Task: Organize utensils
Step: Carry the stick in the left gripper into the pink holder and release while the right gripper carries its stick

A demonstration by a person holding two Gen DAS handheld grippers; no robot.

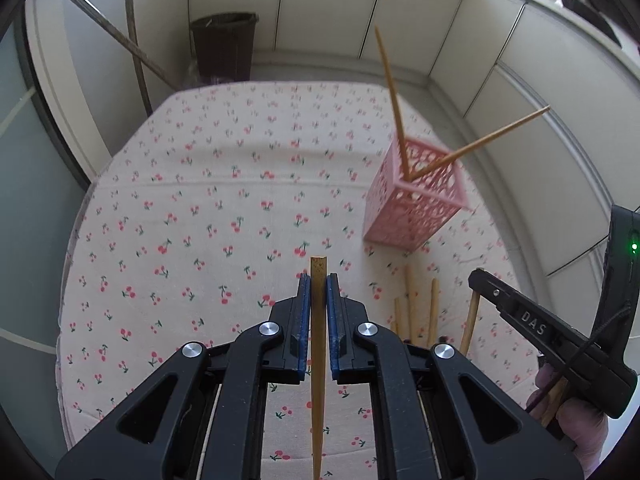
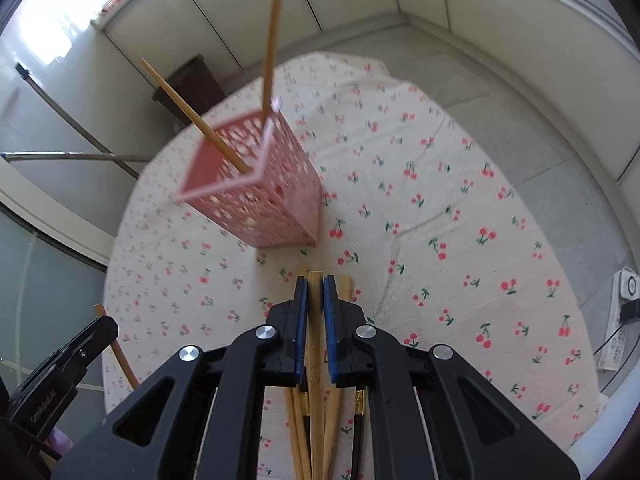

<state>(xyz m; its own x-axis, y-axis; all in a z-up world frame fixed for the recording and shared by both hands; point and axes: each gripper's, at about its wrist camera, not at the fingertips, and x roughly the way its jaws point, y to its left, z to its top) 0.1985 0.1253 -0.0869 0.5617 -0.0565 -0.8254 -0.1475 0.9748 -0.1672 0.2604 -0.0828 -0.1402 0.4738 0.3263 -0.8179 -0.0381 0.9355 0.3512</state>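
My left gripper [image 1: 319,280] is shut on a wooden chopstick [image 1: 319,344], held above the cherry-print tablecloth [image 1: 200,200]. To its right stands a pink perforated holder [image 1: 412,208] with two chopsticks [image 1: 390,92] leaning out of it. My right gripper [image 2: 315,280] is shut on another chopstick [image 2: 315,360], just in front of the pink holder [image 2: 264,200]. Several loose chopsticks [image 2: 334,420] lie on the cloth beneath it, some with dark ends. The left view shows the right gripper [image 1: 476,276] at the right edge, near the loose chopsticks [image 1: 412,304].
A dark waste bin [image 1: 224,46] stands on the floor beyond the table's far edge. Pale cabinet doors [image 1: 440,20] ring the room. A white power strip [image 2: 616,352] lies on the floor at the right. A metal pole [image 1: 132,52] leans at the left.
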